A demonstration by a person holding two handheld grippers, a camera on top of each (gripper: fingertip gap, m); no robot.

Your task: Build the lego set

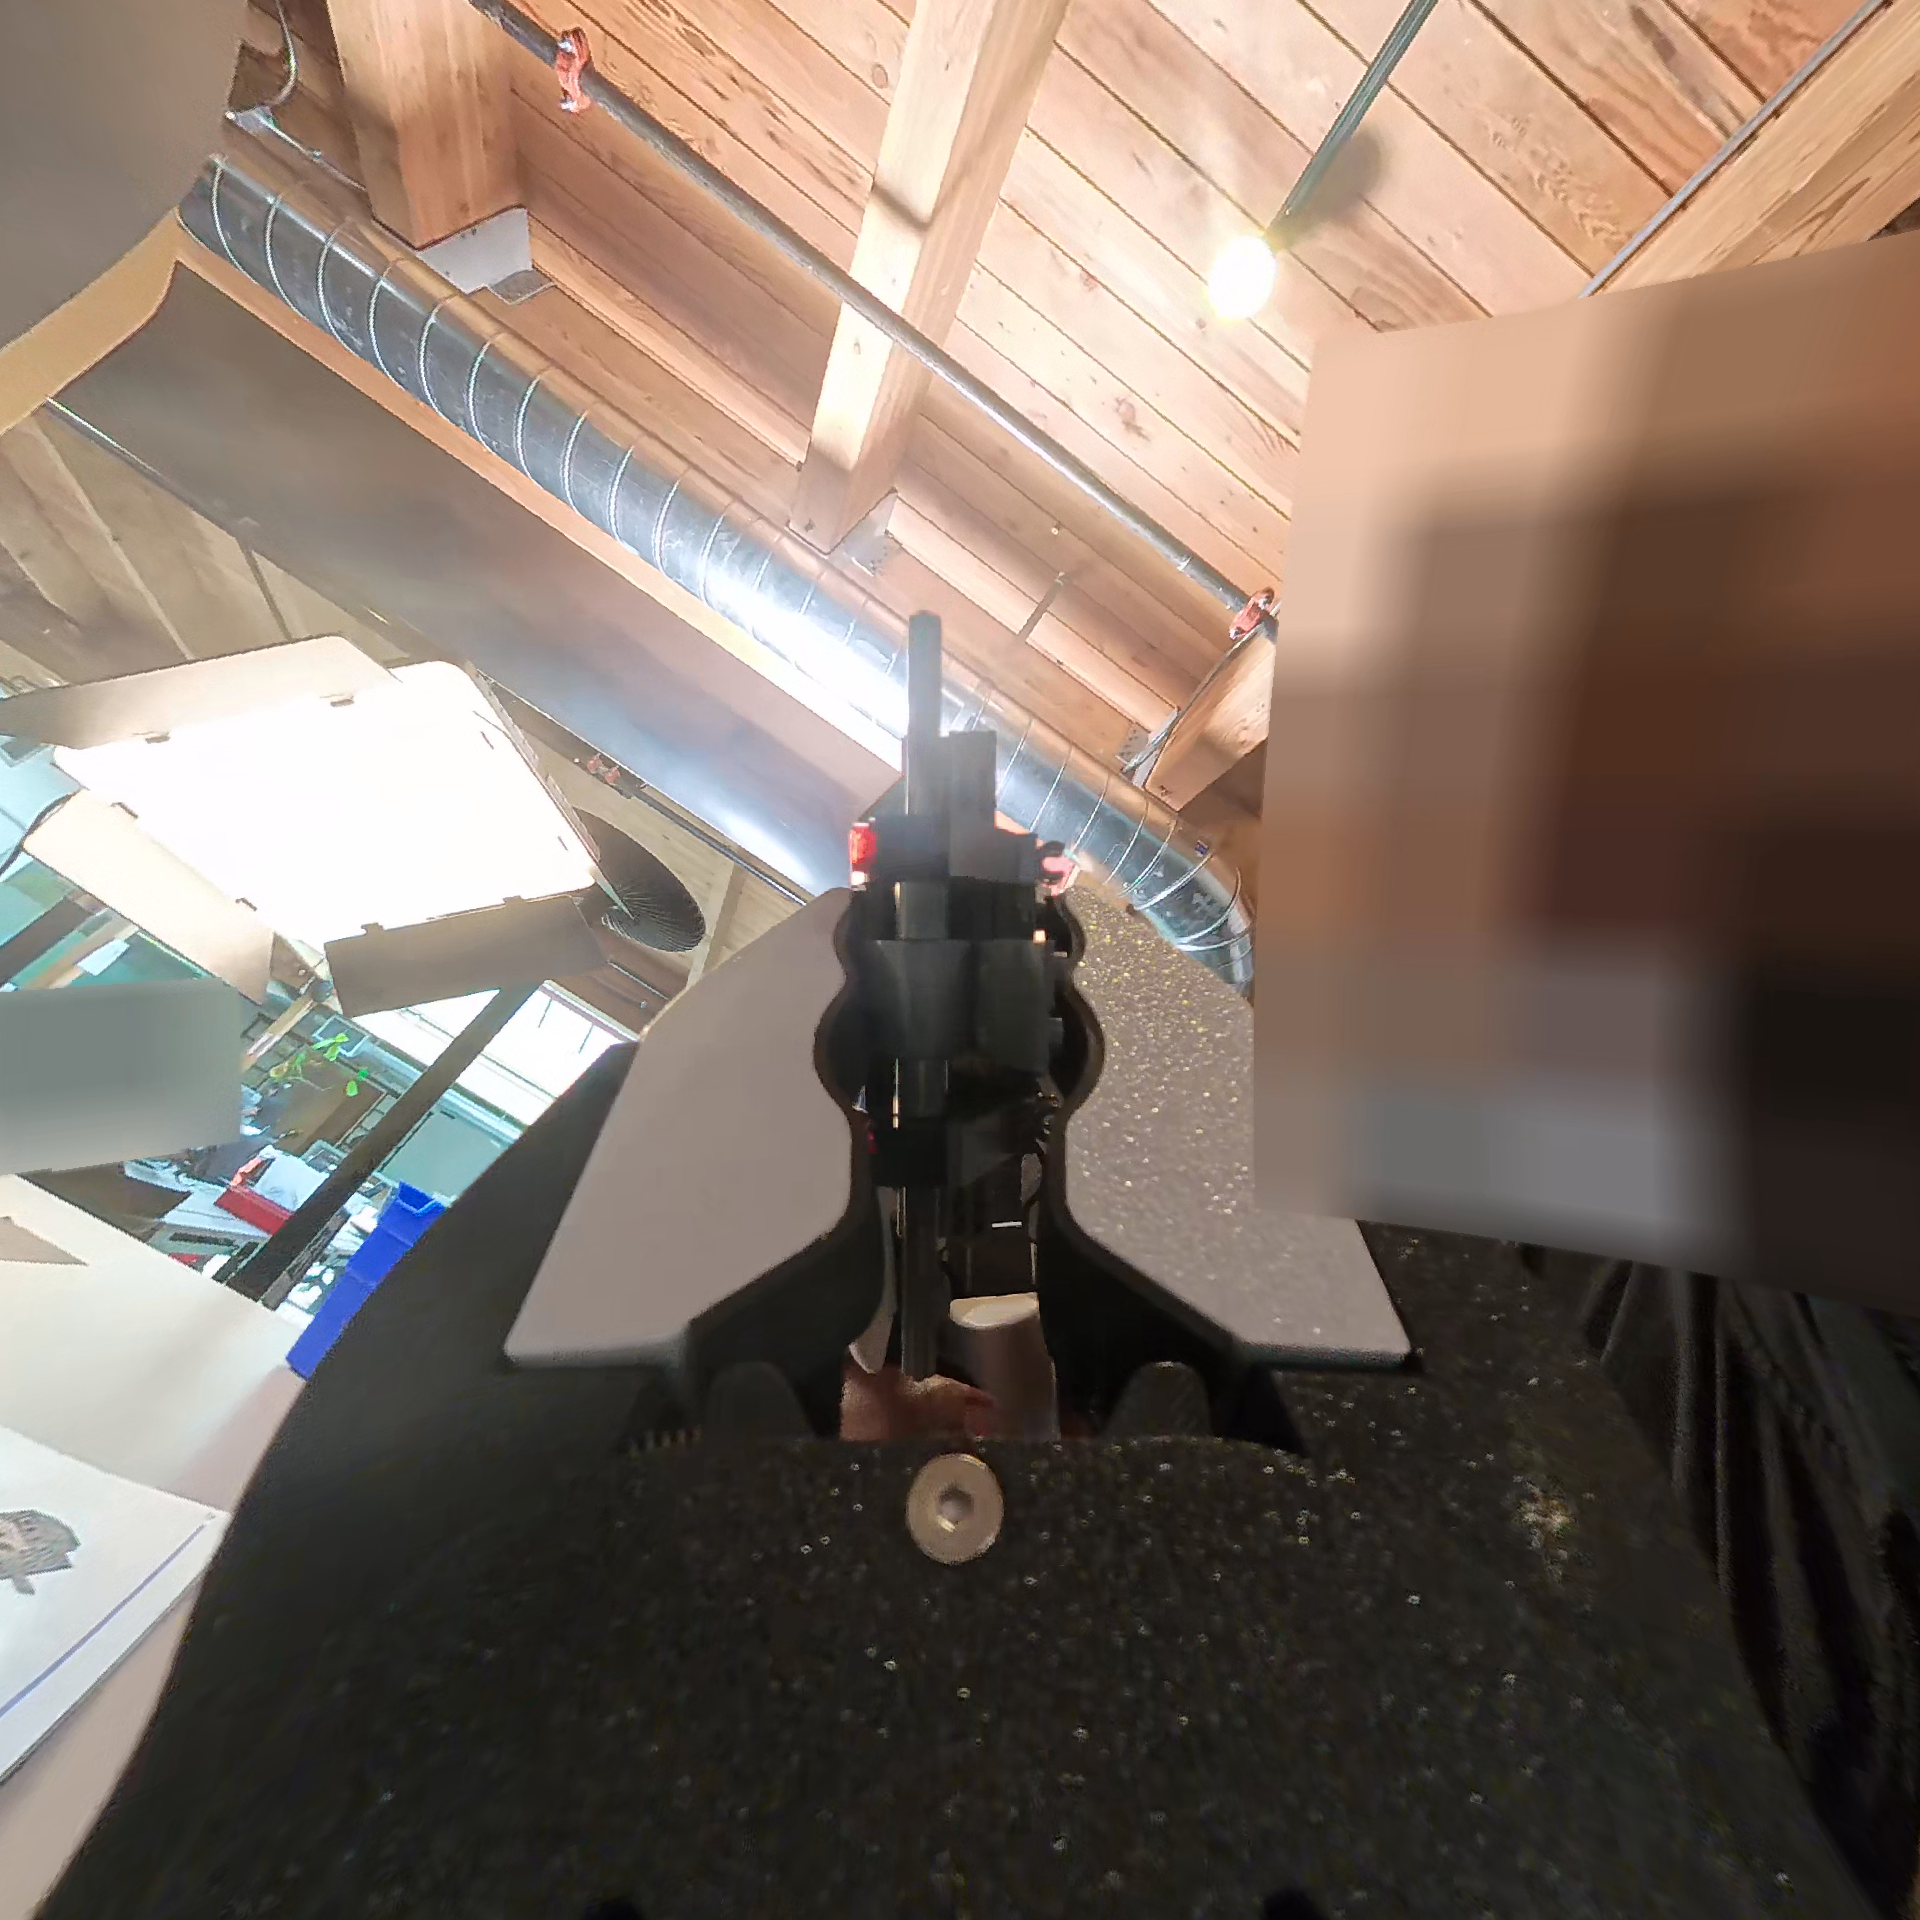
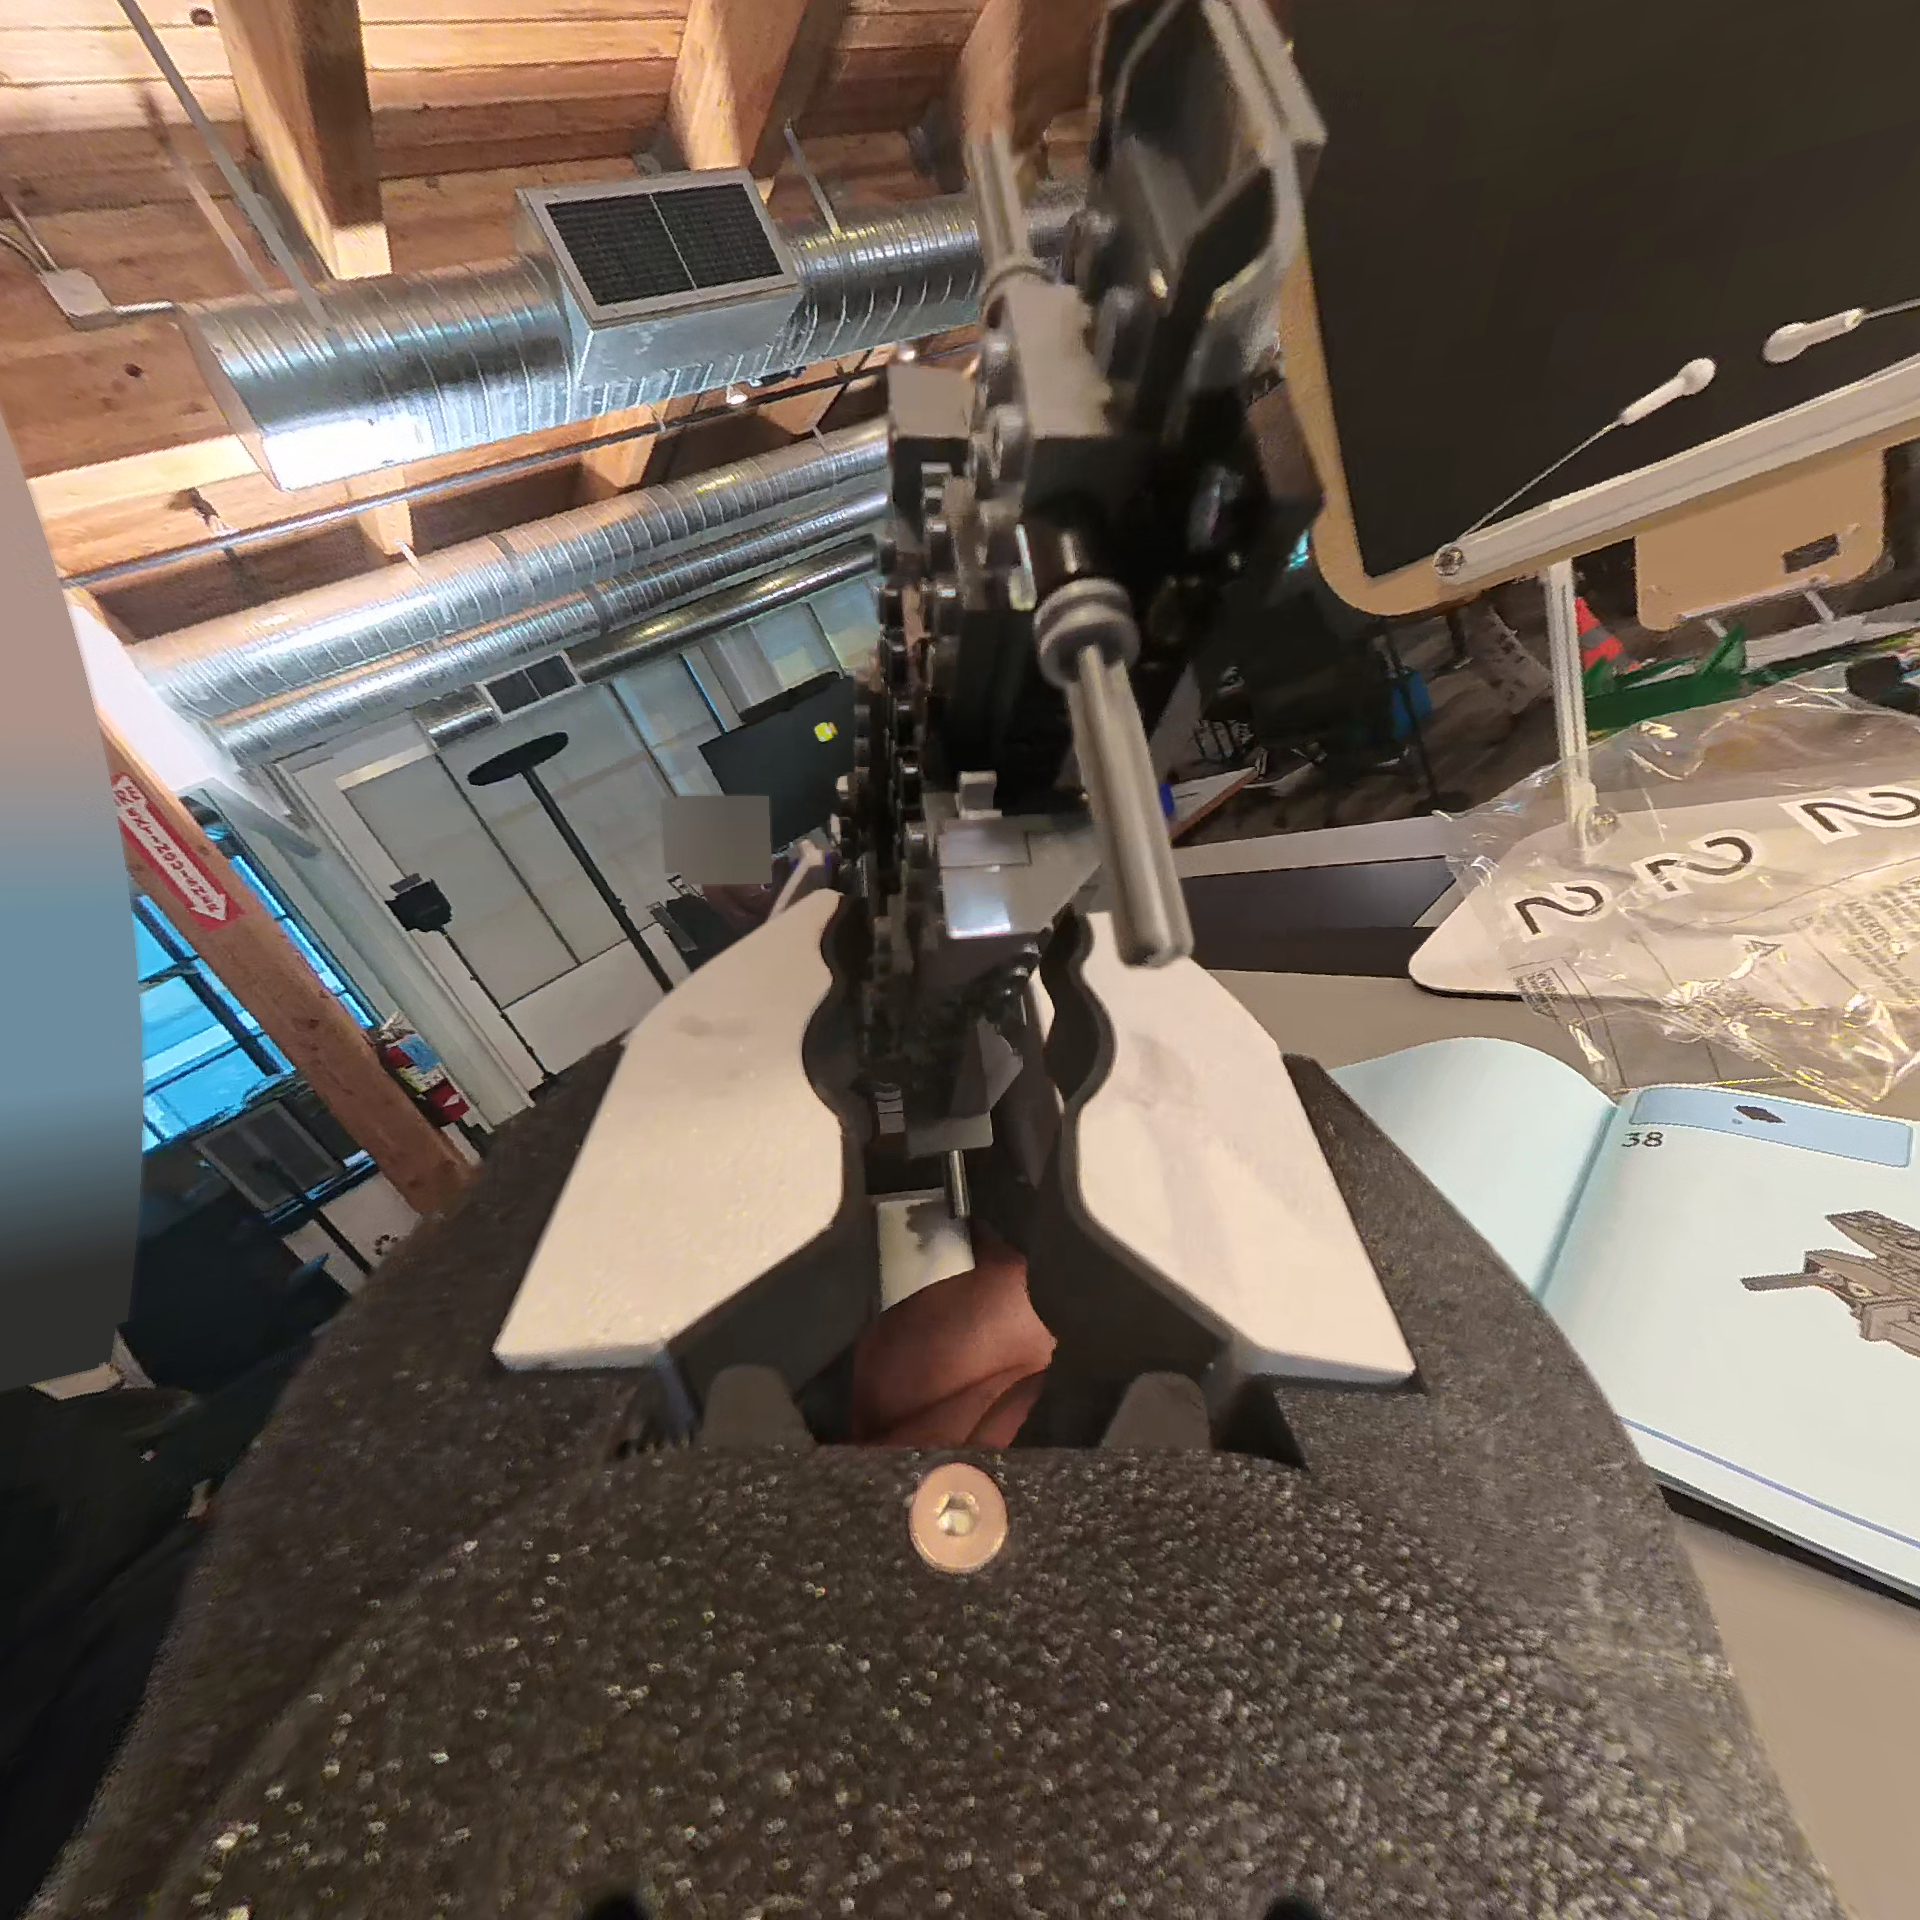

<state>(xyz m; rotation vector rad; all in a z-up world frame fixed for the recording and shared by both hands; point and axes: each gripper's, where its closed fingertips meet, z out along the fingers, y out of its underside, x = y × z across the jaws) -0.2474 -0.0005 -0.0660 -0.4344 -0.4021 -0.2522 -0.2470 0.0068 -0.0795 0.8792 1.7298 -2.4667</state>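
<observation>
In the left wrist view my left gripper [image 1: 951, 914] points up towards the ceiling. It is shut on a small dark grey brick assembly [image 1: 961, 987], and both pads press on its sides. A dark axle [image 1: 923, 727] sticks up out of the assembly past the fingertips, and red pieces show at its sides. In the right wrist view my right gripper [image 2: 940, 935] is shut on a larger dark grey and black brick model [image 2: 997, 582] that rises above the fingers. A light grey axle [image 2: 1127, 810] juts from the model towards the camera. Neither view shows the other gripper.
An open instruction booklet [image 2: 1714, 1299] and a clear plastic bag [image 2: 1714, 883] lie on the grey table [image 2: 1351, 997] to the right. A black board with a wooden edge [image 2: 1610, 260] stands behind them. A printed sheet [image 1: 83, 1579] lies at the lower left. Metal ducts [image 2: 416, 364] run overhead. The tips of both grippers are at nearly the same place.
</observation>
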